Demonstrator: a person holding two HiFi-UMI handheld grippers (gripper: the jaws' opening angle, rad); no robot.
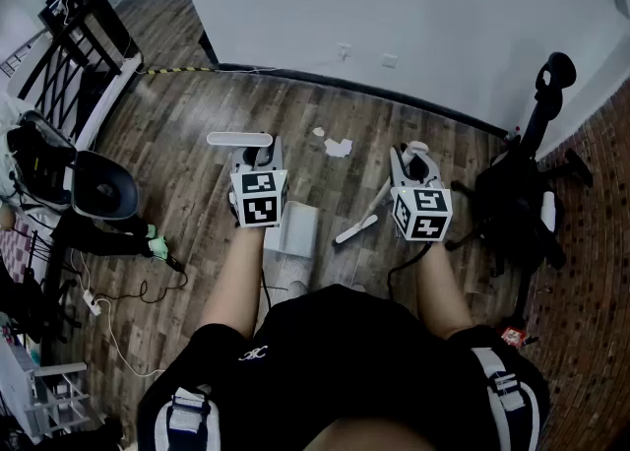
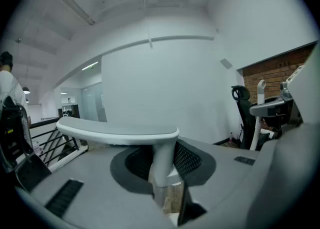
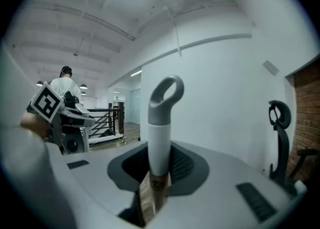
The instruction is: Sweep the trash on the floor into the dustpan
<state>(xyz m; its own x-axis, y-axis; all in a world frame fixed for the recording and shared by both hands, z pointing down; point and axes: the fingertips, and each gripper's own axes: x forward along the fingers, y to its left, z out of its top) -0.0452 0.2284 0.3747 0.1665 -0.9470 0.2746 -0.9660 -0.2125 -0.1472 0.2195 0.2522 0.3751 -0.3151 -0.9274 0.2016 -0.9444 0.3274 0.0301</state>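
My left gripper (image 1: 258,157) is shut on the upright stem of a white dustpan handle with a flat T-shaped top (image 2: 117,132). The dustpan (image 1: 293,228) rests on the wood floor just in front of the person. My right gripper (image 1: 413,158) is shut on a broom handle (image 3: 161,143), white with a grey loop at its end. The broom head (image 1: 354,230) touches the floor between the two grippers. White scraps of trash (image 1: 338,147) lie on the floor ahead, beyond both grippers. The jaw tips are hidden behind both handles in the gripper views.
A black office chair (image 1: 517,198) stands close on the right by a brick wall. Another dark chair (image 1: 98,186) and cables (image 1: 128,296) sit at the left, with a black railing (image 1: 74,55) behind. A white wall (image 1: 413,16) runs along the far side.
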